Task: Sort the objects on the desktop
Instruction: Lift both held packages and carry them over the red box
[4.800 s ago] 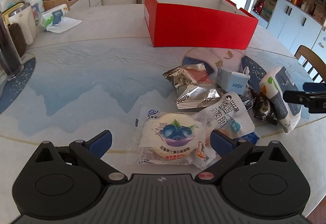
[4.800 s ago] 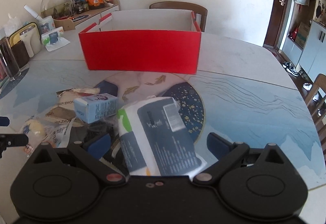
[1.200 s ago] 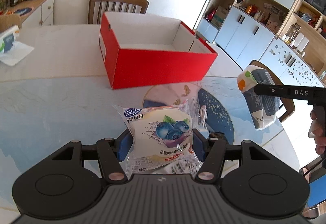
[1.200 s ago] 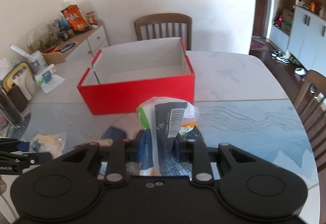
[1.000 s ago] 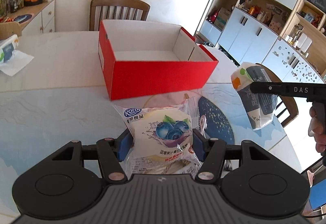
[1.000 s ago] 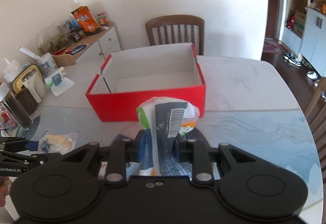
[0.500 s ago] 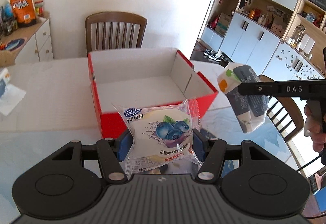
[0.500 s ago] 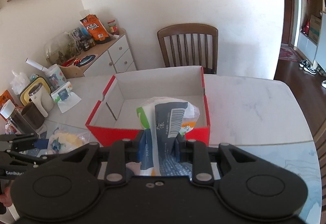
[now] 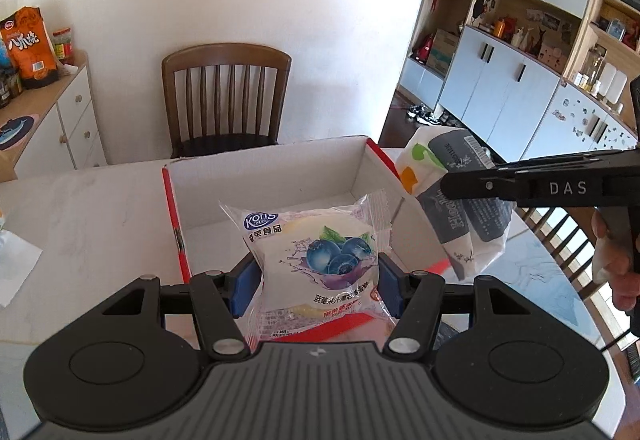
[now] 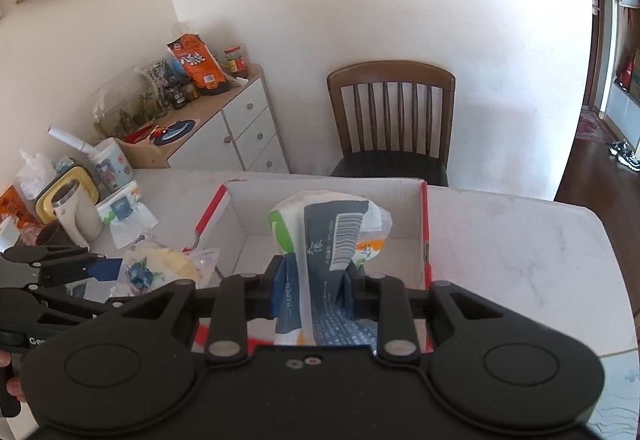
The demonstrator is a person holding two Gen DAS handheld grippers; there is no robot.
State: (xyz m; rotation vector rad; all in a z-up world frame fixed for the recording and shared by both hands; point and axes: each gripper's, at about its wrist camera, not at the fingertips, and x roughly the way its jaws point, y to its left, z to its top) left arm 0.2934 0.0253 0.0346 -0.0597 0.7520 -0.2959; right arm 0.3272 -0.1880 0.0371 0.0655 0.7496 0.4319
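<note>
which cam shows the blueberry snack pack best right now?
Left wrist: the blueberry snack pack sits centred and close, its label readable, clamped in the left gripper over the red box. Right wrist catches it only small at the left edge, crumpled and seen from the side.

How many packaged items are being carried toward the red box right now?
2. The blueberry bun packet is in the left claw; the tissue pack is in the right claw. Both hang over the red box.
</note>
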